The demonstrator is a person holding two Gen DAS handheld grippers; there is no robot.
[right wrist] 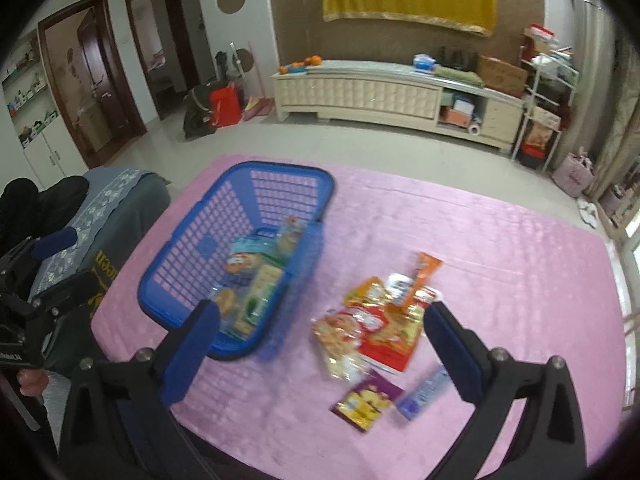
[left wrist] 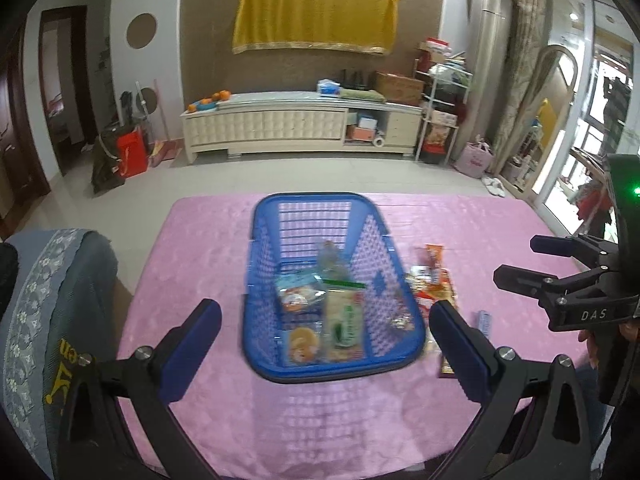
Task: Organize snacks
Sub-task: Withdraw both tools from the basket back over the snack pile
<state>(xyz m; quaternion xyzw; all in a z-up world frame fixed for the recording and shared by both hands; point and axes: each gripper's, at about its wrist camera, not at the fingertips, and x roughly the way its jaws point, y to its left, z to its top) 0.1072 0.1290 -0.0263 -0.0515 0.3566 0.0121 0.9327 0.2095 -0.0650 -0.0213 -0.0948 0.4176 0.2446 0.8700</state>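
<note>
A blue plastic basket [left wrist: 320, 197] stands on the pink tablecloth [left wrist: 200, 240] and holds several snack packets, among them a green-and-white one [left wrist: 344, 320] and an orange-printed one [left wrist: 302, 344]. My left gripper [left wrist: 324, 306] hovers open above the basket's near end, holding nothing. To the basket's [right wrist: 280, 166] right lies a loose pile of red and yellow packets [right wrist: 372, 328], with an orange stick pack [right wrist: 426, 276], a purple-and-yellow sachet [right wrist: 366, 402] and a small blue pack [right wrist: 426, 392]. My right gripper [right wrist: 322, 307] hangs open and empty above that pile; it also shows in the left wrist view [left wrist: 518, 258].
A chair with a grey flowered cover [left wrist: 52, 300] stands against the table's left side, close to the basket. The tablecloth [right wrist: 500, 260] lies bare to the right of the pile. Beyond the far edge are tiled floor and a white cabinet [left wrist: 300, 124].
</note>
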